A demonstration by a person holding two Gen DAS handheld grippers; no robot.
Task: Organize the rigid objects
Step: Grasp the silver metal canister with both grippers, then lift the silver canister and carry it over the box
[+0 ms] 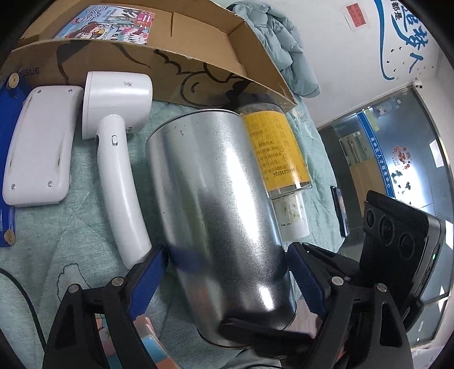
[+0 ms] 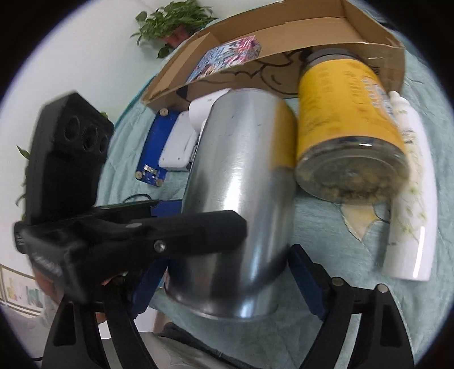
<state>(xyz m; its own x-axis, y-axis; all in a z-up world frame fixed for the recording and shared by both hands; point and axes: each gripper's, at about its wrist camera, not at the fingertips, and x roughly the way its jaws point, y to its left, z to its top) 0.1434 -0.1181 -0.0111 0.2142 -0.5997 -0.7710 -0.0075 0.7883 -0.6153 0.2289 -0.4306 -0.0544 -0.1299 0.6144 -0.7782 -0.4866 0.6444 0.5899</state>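
Observation:
A shiny metal can [image 1: 215, 204] lies on its side on the green quilt, between the blue pads of my left gripper [image 1: 227, 272], which is shut on its lower end. In the right wrist view the same can [image 2: 244, 181] sits between the open fingers of my right gripper [image 2: 227, 281], which do not clearly touch it. The left gripper's black body [image 2: 119, 235] crosses in front. A yellow-labelled jar [image 1: 275, 150] [image 2: 349, 136] lies right of the can, and a white bottle [image 2: 411, 198] lies beyond it.
A white hair dryer [image 1: 119, 136] and a white device on a blue board [image 1: 39, 144] lie left of the can. An open cardboard box [image 1: 181, 48] holding a colourful booklet [image 1: 107, 25] stands behind. A phone [image 1: 340, 210] lies at the right. A potted plant [image 2: 173, 20] stands far behind.

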